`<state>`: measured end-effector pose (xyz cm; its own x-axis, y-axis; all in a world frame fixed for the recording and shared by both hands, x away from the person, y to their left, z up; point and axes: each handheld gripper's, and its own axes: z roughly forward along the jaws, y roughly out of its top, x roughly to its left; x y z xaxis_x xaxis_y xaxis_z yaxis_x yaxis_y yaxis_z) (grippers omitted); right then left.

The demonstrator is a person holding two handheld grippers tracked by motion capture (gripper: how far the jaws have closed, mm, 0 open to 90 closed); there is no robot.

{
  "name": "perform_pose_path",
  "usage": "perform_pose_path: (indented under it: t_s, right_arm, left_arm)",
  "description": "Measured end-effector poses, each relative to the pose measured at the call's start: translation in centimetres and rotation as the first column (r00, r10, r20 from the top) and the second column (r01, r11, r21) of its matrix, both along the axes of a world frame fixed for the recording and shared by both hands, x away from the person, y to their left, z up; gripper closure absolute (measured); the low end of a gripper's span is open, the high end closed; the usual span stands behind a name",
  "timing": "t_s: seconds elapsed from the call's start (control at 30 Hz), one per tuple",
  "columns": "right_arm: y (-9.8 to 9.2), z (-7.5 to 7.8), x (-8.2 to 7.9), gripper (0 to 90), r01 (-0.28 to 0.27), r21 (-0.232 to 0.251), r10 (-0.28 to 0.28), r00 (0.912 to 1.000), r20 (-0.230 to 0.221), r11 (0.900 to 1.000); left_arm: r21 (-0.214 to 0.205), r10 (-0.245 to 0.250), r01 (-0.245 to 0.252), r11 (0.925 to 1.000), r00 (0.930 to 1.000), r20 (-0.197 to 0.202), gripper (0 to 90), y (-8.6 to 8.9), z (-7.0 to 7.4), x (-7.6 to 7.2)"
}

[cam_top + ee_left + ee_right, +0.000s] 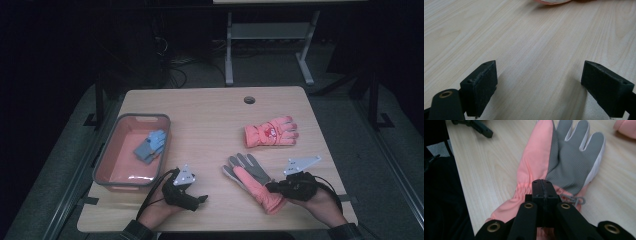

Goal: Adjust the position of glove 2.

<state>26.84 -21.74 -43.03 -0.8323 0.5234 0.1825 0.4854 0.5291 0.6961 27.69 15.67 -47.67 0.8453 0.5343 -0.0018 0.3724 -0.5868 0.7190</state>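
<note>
The right tool (542, 188) has its jaws pressed together on the cuff end of a pink glove (252, 181) with a grey palm. This glove lies palm up on the near right part of the surface (210, 115), with its fingers pointing far and left. It looks light, soft and padded, so it will probably bend and hang down when lifted. The smooth pink cloth may slide a little between the pads. The gathered cuff seems the best place to take hold, because the cloth is thicker there.

The left tool (540, 87) has its jaws wide apart and holds nothing. A second pink glove (271, 132) lies farther right, and a blue glove (150, 145) lies in the tray (111, 150) at the left.
</note>
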Motion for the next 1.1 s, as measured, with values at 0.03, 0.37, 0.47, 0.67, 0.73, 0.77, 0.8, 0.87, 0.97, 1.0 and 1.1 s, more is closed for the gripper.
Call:
perform_pose_path:
  t_s: [0.03, 0.37, 0.47, 0.67, 0.73, 0.77, 0.8, 0.87, 0.97, 1.0, 1.1]
  right_arm:
    - [0.1, 0.2, 0.3, 90.0, 0.005, 0.004, -0.005, 1.0000, 0.008, 1.0000]
    - [1.5, 1.3, 4.6, 90.0, 0.073, 0.006, -0.073, 0.9959, 0.052, 0.9973]
    - [2.0, 1.6, 6.4, 90.0, 0.113, 0.012, -0.113, 0.9919, 0.057, 0.9936]
    - [2.6, 1.8, 10.1, 90.0, 0.193, 0.019, -0.194, 0.9777, 0.081, 0.9811]
    - [2.8, 1.7, 11.6, 89.9, 0.215, 0.018, -0.216, 0.9726, 0.087, 0.9764]
    - [3.0, 1.7, 12.4, 89.9, 0.226, 0.016, -0.226, 0.9699, 0.090, 0.9740]
    - [3.2, 1.7, 13.2, 90.0, 0.234, 0.014, -0.235, 0.9678, 0.091, 0.9720]
    - [3.8, 1.6, 14.8, 90.0, 0.247, 0.002, -0.247, 0.9654, 0.085, 0.9690]
    - [4.3, 1.3, 17.0, 90.0, 0.270, -0.016, -0.268, 0.9604, 0.077, 0.9628]
    - [4.5, 1.2, 17.6, 90.0, 0.278, -0.021, -0.276, 0.9578, 0.081, 0.9603]
    - [4.6, 0.9, 19.4, 90.0, 0.302, -0.022, -0.299, 0.9511, 0.077, 0.9531]
  left_arm:
    - [0.000, 0.000, 0.000, 1.0000, 1.0000, 0.001, 12.8, 0.0, 0.0, 0.0]
    - [0.005, 0.000, 0.000, 1.0000, 1.0000, 0.001, 12.7, 0.0, 0.0, 0.0]
    - [0.002, 0.001, -0.001, 1.0000, 1.0000, -0.004, 12.7, 0.0, 0.0, 0.0]
    - [0.000, 0.002, -0.002, 1.0000, 1.0000, -0.006, 12.7, 0.0, 0.0, 0.0]
    - [-0.001, 0.002, -0.002, 1.0000, 1.0000, -0.006, 12.7, 0.0, 0.0, 0.0]
    - [0.003, 0.000, 0.000, 1.0000, 1.0000, -0.005, 12.7, 0.0, 0.0, 0.0]
    - [0.003, 0.000, 0.000, 1.0000, 1.0000, -0.004, 12.7, 0.0, 0.0, 0.0]
    - [0.002, 0.000, 0.000, 1.0000, 1.0000, -0.003, 12.7, 0.0, 0.0, 0.0]
    - [0.001, 0.001, -0.001, 1.0000, 1.0000, -0.005, 12.7, 0.0, 0.0, 0.0]
    - [0.000, 0.001, -0.001, 1.0000, 1.0000, -0.006, 12.7, 0.0, 0.0, 0.0]
    - [-0.004, -0.002, 0.002, 1.0000, 1.0000, -0.003, 12.7, -0.1, 0.0, 0.0]
